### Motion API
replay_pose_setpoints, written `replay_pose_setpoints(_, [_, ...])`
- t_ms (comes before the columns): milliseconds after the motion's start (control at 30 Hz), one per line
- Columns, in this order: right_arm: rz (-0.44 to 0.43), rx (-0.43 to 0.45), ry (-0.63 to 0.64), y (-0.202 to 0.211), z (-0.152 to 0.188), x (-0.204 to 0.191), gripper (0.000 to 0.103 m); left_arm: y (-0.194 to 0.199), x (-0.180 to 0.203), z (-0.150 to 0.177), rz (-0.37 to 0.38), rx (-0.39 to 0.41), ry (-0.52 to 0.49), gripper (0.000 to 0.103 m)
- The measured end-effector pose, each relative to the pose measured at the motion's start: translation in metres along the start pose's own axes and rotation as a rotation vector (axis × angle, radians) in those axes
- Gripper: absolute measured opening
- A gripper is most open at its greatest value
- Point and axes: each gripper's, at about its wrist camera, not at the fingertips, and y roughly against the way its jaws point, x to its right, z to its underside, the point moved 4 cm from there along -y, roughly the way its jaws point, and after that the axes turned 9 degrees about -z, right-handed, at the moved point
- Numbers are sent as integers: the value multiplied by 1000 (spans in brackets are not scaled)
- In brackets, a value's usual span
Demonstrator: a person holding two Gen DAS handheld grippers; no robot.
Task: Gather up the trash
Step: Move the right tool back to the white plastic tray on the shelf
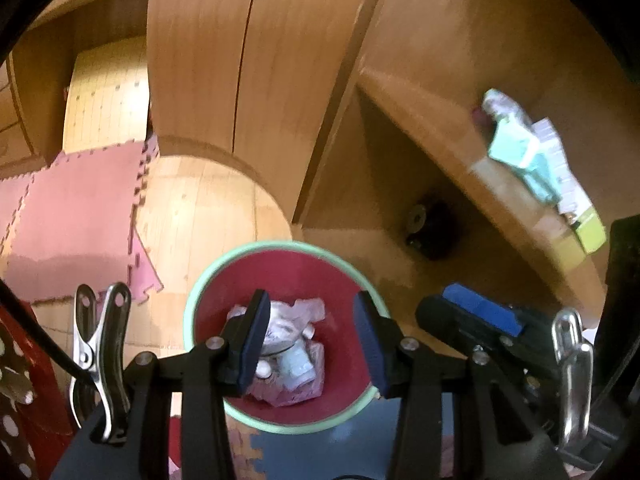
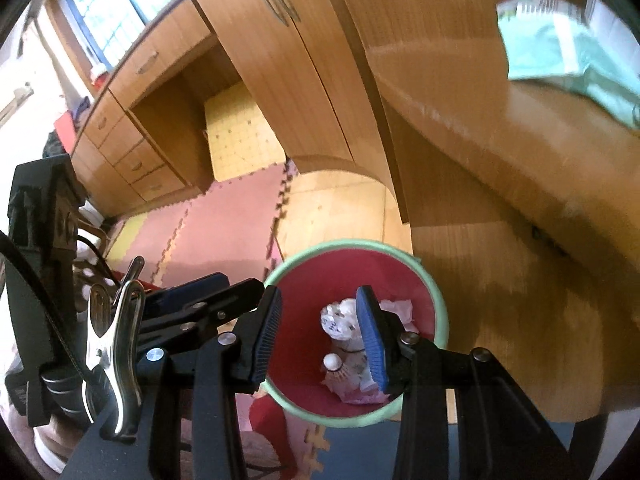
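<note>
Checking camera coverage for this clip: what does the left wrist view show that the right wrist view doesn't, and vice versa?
Only the left wrist view: a dark round object under the wooden desk, and a yellow-green box on the desk.

Only the right wrist view: a window with blue bars and a wooden drawer stack.

Both: the red bin with a mint-green rim holding crumpled paper trash, pink foam mats, and empty, open claws.

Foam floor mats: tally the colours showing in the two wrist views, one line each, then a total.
Pink mat: 1
Yellow mat: 1
Blue mat: 1
Total: 3 colours; how many separate tiles there are can't be told.
</note>
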Motion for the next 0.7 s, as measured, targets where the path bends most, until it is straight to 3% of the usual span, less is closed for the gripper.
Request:
replay_pose_setpoints(133, [-17, 53, 55, 24, -7, -12, 39, 23, 12, -10, -22, 69, -45, 45])
replay_pose_setpoints(300, [-16, 136, 97, 59, -18, -16, 39, 38, 33, -12, -3, 85, -48, 45])
replay_pose_setpoints(700, [33, 271, 13, 137, -22, 23, 39, 53, 105, -24, 63, 95, -126, 45])
